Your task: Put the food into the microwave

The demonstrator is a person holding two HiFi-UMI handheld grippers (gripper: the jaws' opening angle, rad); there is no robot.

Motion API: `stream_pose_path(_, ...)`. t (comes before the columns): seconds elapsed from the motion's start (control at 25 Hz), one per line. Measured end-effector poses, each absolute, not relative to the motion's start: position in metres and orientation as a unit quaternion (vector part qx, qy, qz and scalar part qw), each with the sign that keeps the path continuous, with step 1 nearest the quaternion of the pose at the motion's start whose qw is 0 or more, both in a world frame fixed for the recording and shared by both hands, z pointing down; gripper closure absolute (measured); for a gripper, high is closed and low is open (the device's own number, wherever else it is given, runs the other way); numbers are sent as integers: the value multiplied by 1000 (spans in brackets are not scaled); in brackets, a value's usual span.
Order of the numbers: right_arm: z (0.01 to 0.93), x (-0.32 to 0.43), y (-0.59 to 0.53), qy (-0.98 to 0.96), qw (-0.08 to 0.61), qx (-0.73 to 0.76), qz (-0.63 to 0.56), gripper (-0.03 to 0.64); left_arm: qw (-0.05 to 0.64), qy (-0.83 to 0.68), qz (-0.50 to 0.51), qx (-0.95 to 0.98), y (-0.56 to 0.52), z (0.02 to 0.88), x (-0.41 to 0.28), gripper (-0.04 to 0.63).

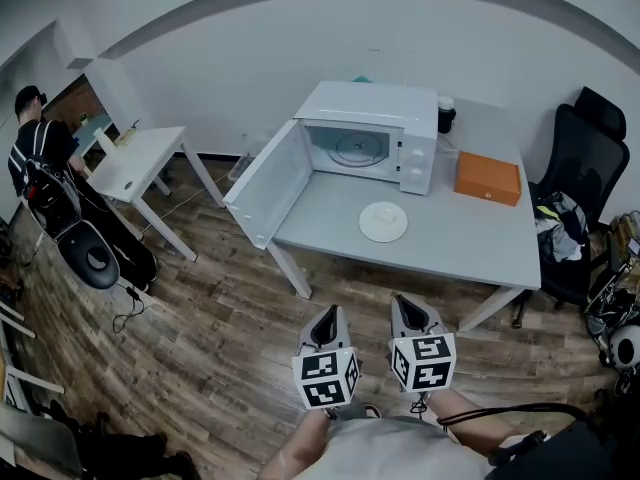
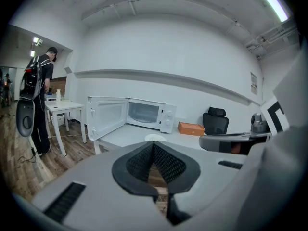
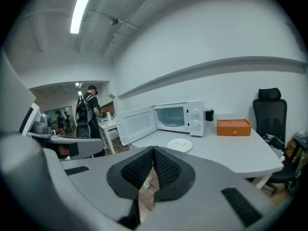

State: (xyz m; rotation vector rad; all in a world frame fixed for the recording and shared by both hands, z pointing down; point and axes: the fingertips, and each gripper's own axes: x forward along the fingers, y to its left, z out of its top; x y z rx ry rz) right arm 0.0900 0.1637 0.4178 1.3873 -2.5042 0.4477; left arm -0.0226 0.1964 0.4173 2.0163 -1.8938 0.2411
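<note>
A white microwave (image 1: 372, 136) stands at the back of the grey table (image 1: 450, 238), its door (image 1: 268, 184) swung wide open to the left and its chamber empty. A white plate (image 1: 383, 221) with a pale piece of food lies on the table in front of it; the plate (image 3: 179, 145) also shows in the right gripper view. My left gripper (image 1: 327, 320) and right gripper (image 1: 405, 313) hang side by side over the floor, short of the table's near edge. Both are shut with nothing held.
An orange box (image 1: 489, 177) lies right of the microwave, with a dark cup (image 1: 446, 114) behind it. A black office chair (image 1: 583, 158) stands at the table's right end. A small white table (image 1: 138, 162) and a person with a backpack (image 1: 40, 158) are at the left.
</note>
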Motion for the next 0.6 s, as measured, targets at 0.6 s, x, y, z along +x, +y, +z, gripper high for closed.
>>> stream_pose_path(0.6, 423, 71, 99, -848, 113, 496, 146, 600, 173, -657, 75, 730, 119, 421, -43, 594)
